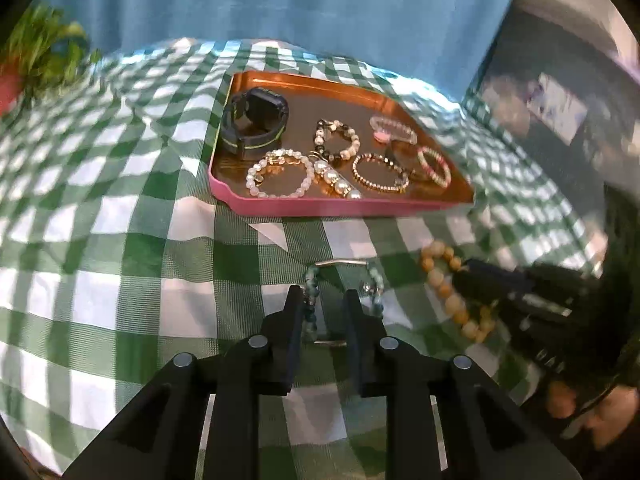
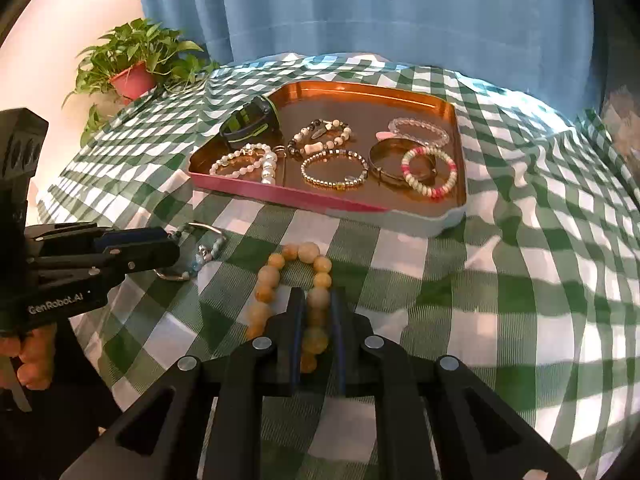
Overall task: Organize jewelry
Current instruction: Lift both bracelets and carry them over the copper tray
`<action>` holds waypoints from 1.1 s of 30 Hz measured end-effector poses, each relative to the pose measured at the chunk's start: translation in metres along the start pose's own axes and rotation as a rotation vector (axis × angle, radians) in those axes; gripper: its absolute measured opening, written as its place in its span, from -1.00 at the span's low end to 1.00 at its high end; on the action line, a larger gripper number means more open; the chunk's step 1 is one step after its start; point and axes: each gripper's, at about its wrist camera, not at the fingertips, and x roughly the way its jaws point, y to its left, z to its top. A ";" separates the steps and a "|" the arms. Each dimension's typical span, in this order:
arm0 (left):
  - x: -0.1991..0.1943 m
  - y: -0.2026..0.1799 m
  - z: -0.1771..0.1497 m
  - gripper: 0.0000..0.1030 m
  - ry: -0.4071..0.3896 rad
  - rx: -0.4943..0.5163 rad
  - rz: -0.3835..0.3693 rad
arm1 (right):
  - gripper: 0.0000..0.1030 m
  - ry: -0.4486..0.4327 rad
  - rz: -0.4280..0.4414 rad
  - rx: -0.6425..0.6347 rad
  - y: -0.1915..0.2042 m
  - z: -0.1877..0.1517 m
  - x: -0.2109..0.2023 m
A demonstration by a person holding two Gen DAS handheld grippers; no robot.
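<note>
I am angling both grippers steeply down toward the green checked cloth (image 2: 460, 280) in the lower half of each frame. My left gripper (image 1: 323, 300) is sitting at the bottom centre of its view with its jaws standing a little apart, straddling the blue-green beaded bracelet (image 1: 374, 284); one strand is lying against the inside of the left finger, but I cannot tell whether the pads are pressing on it. In the right wrist view this gripper is reaching in level from the left edge, a hand (image 2: 34, 356) wrapping its grip at lower left. My right gripper (image 2: 318, 300) is pointing up the frame from the bottom centre, its jaws nearly together and clamping one side of the yellow bead bracelet (image 2: 276, 276), whose loop is lying on the cloth just ahead. Further up, in the middle of both frames, the pink tray (image 2: 288, 194) is holding a watch (image 1: 256, 120) and several bracelets.
</note>
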 end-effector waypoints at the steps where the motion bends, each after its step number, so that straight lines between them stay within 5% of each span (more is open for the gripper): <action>1: 0.001 0.004 0.002 -0.72 0.007 -0.013 -0.012 | -0.77 -0.003 -0.011 -0.016 0.002 0.001 0.001; 2: 0.000 0.006 0.002 -0.90 0.008 -0.017 -0.003 | -0.78 -0.006 -0.020 -0.027 0.003 0.000 0.001; 12: -0.018 0.006 0.004 -0.91 -0.011 -0.101 -0.042 | -0.80 -0.007 -0.049 0.014 0.010 0.004 0.001; 21: -0.072 -0.019 -0.001 -0.91 -0.088 -0.130 -0.102 | -0.80 -0.104 -0.045 0.088 0.030 -0.001 -0.051; 33: -0.178 -0.079 -0.015 -0.90 -0.247 0.004 -0.066 | -0.80 -0.219 -0.078 0.100 0.056 -0.019 -0.141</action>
